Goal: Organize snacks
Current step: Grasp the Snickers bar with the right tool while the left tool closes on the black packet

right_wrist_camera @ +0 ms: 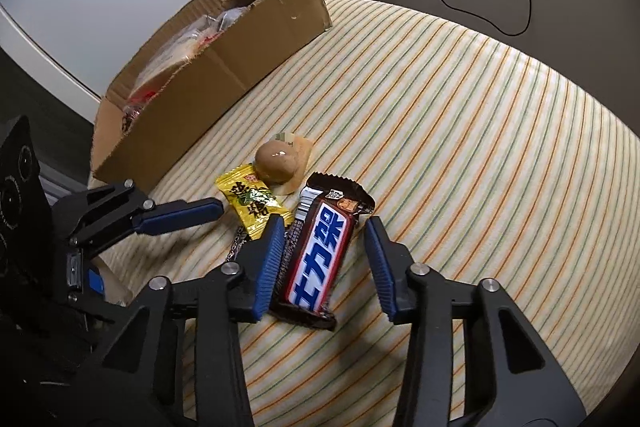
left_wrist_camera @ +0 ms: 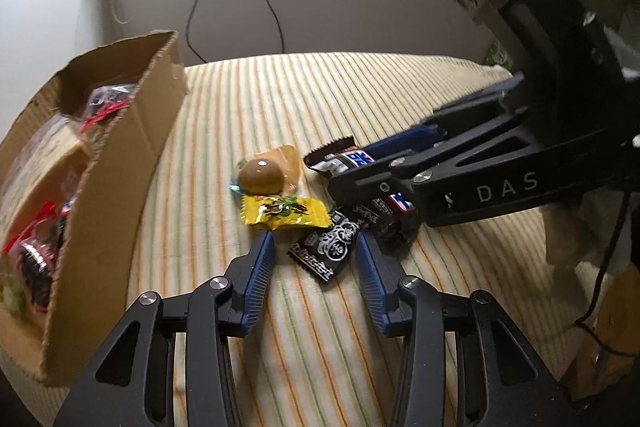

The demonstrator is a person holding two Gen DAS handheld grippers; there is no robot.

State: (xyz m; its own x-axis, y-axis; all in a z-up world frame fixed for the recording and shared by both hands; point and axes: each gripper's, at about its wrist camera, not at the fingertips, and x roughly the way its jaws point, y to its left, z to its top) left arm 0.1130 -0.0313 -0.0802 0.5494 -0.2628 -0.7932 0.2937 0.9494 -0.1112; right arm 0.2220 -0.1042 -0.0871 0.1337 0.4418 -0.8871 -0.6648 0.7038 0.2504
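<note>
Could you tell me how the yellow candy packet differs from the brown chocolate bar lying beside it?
The yellow candy packet is short and squat; the chocolate bar is long and much larger. The packet is bright yellow with dark print; the bar is dark brown with a blue and white label. The packet lies clear of the right tool, whereas the bar sits between its open fingers. Both lie sealed on the striped cloth, outside the cardboard box.

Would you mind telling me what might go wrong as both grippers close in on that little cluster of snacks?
The left gripper and right gripper work very close together, so they might collide. The chocolate bar overlaps a black wrapper that the left gripper straddles, so lifting either may drag the other. The yellow packet and the wrapped round snack sit tight against the pile and could get nudged aside.
</note>
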